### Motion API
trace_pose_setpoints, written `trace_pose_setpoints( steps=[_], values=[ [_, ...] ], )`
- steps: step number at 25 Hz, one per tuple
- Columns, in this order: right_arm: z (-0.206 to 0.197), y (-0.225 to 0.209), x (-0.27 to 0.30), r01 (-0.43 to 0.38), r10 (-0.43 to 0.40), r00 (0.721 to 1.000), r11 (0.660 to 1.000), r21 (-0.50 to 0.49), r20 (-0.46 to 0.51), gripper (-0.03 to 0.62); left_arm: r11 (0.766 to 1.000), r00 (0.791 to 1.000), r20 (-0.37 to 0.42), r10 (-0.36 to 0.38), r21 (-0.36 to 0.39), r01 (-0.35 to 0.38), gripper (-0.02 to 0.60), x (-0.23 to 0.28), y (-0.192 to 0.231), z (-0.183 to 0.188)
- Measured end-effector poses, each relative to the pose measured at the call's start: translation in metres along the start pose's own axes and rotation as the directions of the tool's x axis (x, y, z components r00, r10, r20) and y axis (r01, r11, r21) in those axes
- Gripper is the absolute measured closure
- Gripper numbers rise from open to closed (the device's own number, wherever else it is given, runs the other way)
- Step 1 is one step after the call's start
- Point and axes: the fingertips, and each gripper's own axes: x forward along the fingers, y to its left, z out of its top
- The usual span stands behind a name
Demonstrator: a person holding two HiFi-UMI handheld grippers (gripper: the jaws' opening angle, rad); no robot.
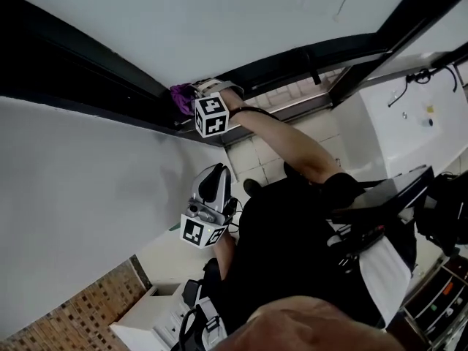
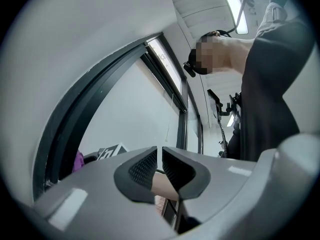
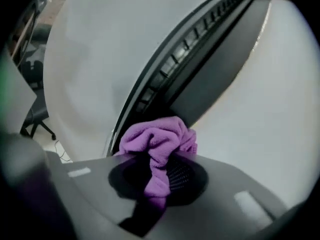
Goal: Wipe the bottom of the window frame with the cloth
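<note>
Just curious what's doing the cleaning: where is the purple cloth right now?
The purple cloth sits upper centre in the head view, bunched up and clamped by the right gripper, right at the dark window frame.

Right arm (image 1: 285,137): stretched forward, forearm bare.
Right gripper (image 3: 161,176): at the arm's far end, jaws clamped on a bunched cloth (image 3: 157,139).
Left gripper (image 2: 160,168): held close to the torso, tips up, jaws together but for a slit, nothing between.
</note>
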Motion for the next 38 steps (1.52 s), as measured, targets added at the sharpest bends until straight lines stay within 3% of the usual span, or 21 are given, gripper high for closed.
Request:
trace_pose_setpoints(
  steps=[2, 5, 6, 7, 9, 10, 12, 15, 17, 20, 21, 22, 23, 24, 26, 27, 28, 31, 34, 38],
  values=[
    [-0.031, -0.009, -0.016, -0.013, 0.017, 0.992, 0.999, 0.033, -0.125, 0.537, 1.000, 1.000, -0.003, 0.000, 0.001, 0.000, 0.558, 0.000, 0.003, -0.002],
    [-0.091, -0.032, -0.060, 0.080, -0.067, 0.918, 0.997, 0.017, -0.392, 0.537, 1.000, 1.000, 0.002, 0.010, -0.008, -0.010, 0.558, -0.004, 0.010, -0.003],
    [-0.088, -0.035, -0.066, 0.104, -0.093, 0.913, 0.995, 0.005, -0.397, 0.536, 1.000, 1.000, 0.003, 0.014, -0.016, -0.014, 0.558, -0.005, 0.012, -0.005],
    [-0.069, -0.034, -0.062, 0.110, -0.101, 0.935, 0.994, 0.007, -0.339, 0.536, 1.000, 1.000, 0.002, 0.017, -0.023, -0.017, 0.558, -0.005, 0.013, -0.007],
    [-0.012, -0.020, -0.034, 0.064, -0.063, 0.989, 0.998, 0.004, -0.137, 0.536, 0.999, 1.000, 0.001, 0.017, -0.034, -0.017, 0.558, -0.002, 0.013, -0.010],
    [0.008, -0.009, -0.018, 0.038, -0.039, 0.997, 0.999, -0.026, -0.069, 0.536, 0.999, 1.000, 0.001, 0.015, -0.036, -0.015, 0.558, 0.000, 0.011, -0.009],
    [0.008, 0.003, 0.001, 0.027, -0.031, 0.998, 0.997, -0.069, -0.050, 0.536, 1.000, 1.000, 0.000, 0.004, -0.029, -0.004, 0.558, 0.003, 0.006, -0.007],
    [-0.049, -0.012, -0.028, 0.087, -0.085, 0.986, 0.996, 0.004, -0.140, 0.536, 1.000, 1.000, -0.009, 0.000, -0.010, 0.000, 0.558, 0.003, 0.007, -0.005],
    [-0.114, -0.032, -0.072, 0.162, -0.145, 0.948, 0.986, 0.038, -0.282, 0.536, 1.000, 1.000, -0.012, 0.009, -0.009, -0.009, 0.558, 0.000, 0.013, -0.004],
    [-0.208, -0.059, -0.149, 0.251, -0.166, 0.826, 0.964, 0.088, -0.540, 0.536, 1.000, 1.000, -0.018, 0.015, -0.020, -0.015, 0.558, 0.000, 0.016, -0.007],
    [-0.220, -0.063, -0.163, 0.248, -0.152, 0.790, 0.965, 0.083, -0.594, 0.536, 1.000, 1.000, -0.020, 0.013, -0.024, -0.013, 0.558, 0.001, 0.016, -0.008],
    [-0.218, -0.062, -0.165, 0.231, -0.144, 0.776, 0.971, 0.064, -0.615, 0.536, 1.000, 1.000, -0.022, 0.007, -0.025, -0.007, 0.558, 0.002, 0.015, -0.010],
    [-0.205, -0.059, -0.157, 0.209, -0.147, 0.785, 0.977, 0.035, -0.602, 0.536, 1.000, 1.000, -0.022, -0.004, -0.025, 0.004, 0.558, 0.004, 0.014, -0.011],
    [-0.183, -0.054, -0.143, 0.189, -0.154, 0.818, 0.982, 0.006, -0.555, 0.534, 1.000, 1.000, -0.019, -0.020, -0.024, 0.019, 0.558, 0.006, 0.013, -0.013],
    [-0.125, -0.039, -0.107, 0.149, -0.133, 0.923, 0.989, 0.015, -0.361, 0.534, 0.998, 0.998, -0.010, -0.058, -0.022, 0.058, 0.558, 0.015, 0.009, -0.015],
    [-0.095, -0.031, -0.090, 0.118, -0.105, 0.964, 0.992, 0.040, -0.246, 0.534, 0.997, 0.997, -0.008, -0.073, -0.019, 0.073, 0.558, 0.020, 0.006, -0.015],
    [-0.068, -0.024, -0.073, 0.085, -0.076, 0.986, 0.995, 0.058, -0.149, 0.534, 0.997, 0.997, -0.009, -0.081, -0.015, 0.081, 0.558, 0.023, 0.004, -0.013],
    [-0.018, -0.015, -0.022, 0.048, -0.046, 0.998, 0.997, 0.064, -0.030, 0.534, 0.998, 0.998, -0.010, -0.067, -0.006, 0.067, 0.558, 0.018, -0.001, -0.007],
    [-0.001, -0.012, 0.008, 0.067, -0.065, 0.997, 0.997, 0.050, -0.037, 0.536, 1.000, 1.000, -0.014, -0.027, -0.016, 0.027, 0.558, 0.005, 0.002, -0.009],
    [0.000, 0.004, -0.007, -0.057, 0.057, 0.998, 0.998, 0.002, -0.031, 0.539, 0.999, 1.000, -0.023, 0.013, -0.038, -0.014, 0.558, -0.008, 0.014, -0.013]
  ],
)
